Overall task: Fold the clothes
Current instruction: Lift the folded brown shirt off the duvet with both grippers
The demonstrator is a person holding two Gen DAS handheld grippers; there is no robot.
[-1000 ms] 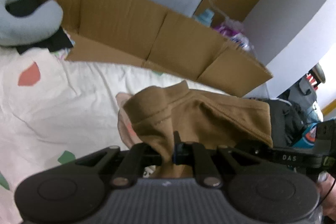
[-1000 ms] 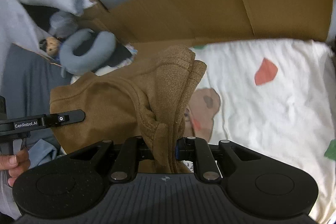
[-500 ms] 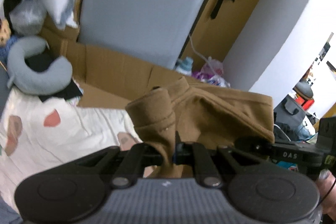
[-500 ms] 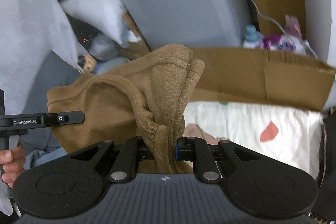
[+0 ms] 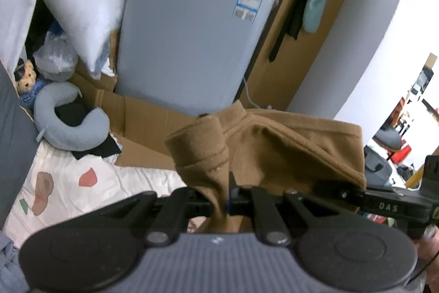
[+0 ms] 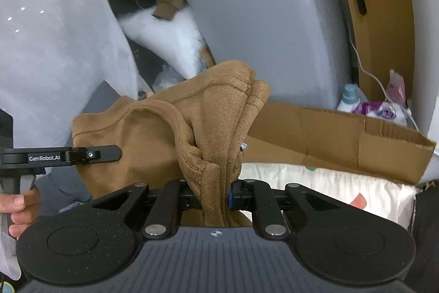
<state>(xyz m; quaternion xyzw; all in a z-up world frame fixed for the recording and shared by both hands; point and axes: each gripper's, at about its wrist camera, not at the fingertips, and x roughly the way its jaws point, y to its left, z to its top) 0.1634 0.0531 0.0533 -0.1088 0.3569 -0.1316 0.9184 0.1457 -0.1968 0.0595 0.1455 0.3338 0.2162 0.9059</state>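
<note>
A brown garment (image 5: 274,147) hangs in the air, stretched between both grippers. My left gripper (image 5: 221,203) is shut on one bunched edge of it, low in the left wrist view. My right gripper (image 6: 216,197) is shut on the other bunched edge of the brown garment (image 6: 208,122). Each wrist view shows the other gripper out to the side, held by a hand (image 6: 19,210). The cloth below the jaws is hidden behind the gripper bodies.
Below lies a white sheet (image 5: 65,186) with coloured patches. Behind it stand a cardboard wall (image 6: 343,136), a grey-blue appliance (image 5: 192,40), a white pillow (image 5: 79,15), a grey neck pillow (image 5: 68,125) and a detergent bottle (image 6: 349,98).
Both grippers have risen with the brown garment, lifting it off the white sheet. The views now take in the appliance and pillow instead of mostly the bed.
</note>
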